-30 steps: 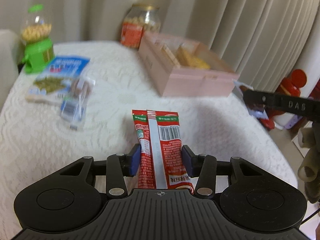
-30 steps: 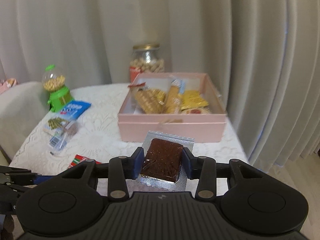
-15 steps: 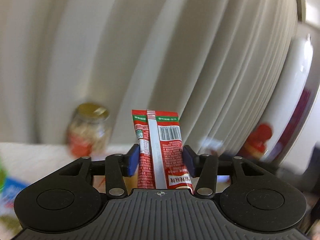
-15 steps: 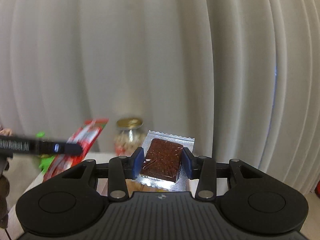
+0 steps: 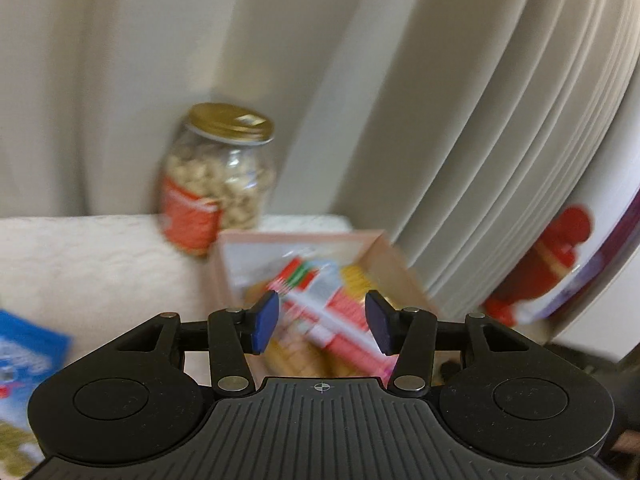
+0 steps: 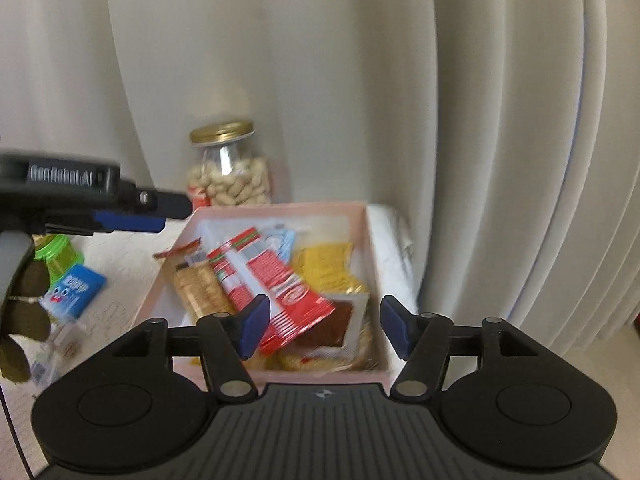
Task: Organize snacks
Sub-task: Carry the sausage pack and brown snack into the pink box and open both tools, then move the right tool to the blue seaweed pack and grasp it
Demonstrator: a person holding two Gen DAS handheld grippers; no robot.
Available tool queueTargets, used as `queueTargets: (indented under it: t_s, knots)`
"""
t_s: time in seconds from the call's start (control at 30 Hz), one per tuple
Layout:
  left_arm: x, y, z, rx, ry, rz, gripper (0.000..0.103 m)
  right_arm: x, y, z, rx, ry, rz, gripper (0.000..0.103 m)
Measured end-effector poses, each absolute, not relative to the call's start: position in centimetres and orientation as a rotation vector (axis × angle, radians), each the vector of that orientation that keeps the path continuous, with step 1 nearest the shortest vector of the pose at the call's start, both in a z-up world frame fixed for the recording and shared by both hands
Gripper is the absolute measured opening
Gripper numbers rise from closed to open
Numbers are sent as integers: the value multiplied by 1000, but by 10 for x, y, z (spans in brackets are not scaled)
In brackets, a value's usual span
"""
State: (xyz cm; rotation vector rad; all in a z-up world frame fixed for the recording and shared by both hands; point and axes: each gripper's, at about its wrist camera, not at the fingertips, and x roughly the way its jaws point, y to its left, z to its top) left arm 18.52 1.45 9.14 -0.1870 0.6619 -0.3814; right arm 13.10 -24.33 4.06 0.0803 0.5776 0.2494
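Observation:
My left gripper (image 5: 322,322) hovers over the pink box (image 5: 300,236); its jaws are closing a little with nothing pressed between the blue pads. The red snack packet (image 5: 344,312) lies loose in the box under them. From the right wrist view, the same red packet (image 6: 272,280) rests slanted on other snacks in the pink box (image 6: 280,210). My right gripper (image 6: 325,326) is above the box's near end, jaws opening and empty. The brown bar in its silver wrapper (image 6: 332,326) lies in the box below. The left gripper (image 6: 172,212) reaches in from the left.
A peanut jar with a gold lid (image 6: 228,176) stands behind the box against the curtain. A green dispenser (image 6: 60,256), a blue packet (image 6: 76,290) and other small packets lie on the white lace cloth at left. A gloved hand (image 6: 20,308) holds the left gripper.
Both grippers moved over the pink box and let go: the red packet left the left jaws and the brown bar left the right jaws. Both now lie in the box.

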Motion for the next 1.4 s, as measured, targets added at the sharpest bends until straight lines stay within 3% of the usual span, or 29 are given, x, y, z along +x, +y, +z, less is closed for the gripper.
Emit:
queueTargets:
  t_s: [0.3, 0.67, 1.4]
  knots:
    - [138, 73, 77, -201, 687, -342, 53, 105, -183, 41, 10, 601, 309, 66]
    - [88, 221, 52, -438, 623, 8, 53, 73, -94, 28, -138, 598, 405, 71]
    - [108, 233, 37, -332, 670, 17, 53, 99, 28, 14, -130, 707, 597, 72]
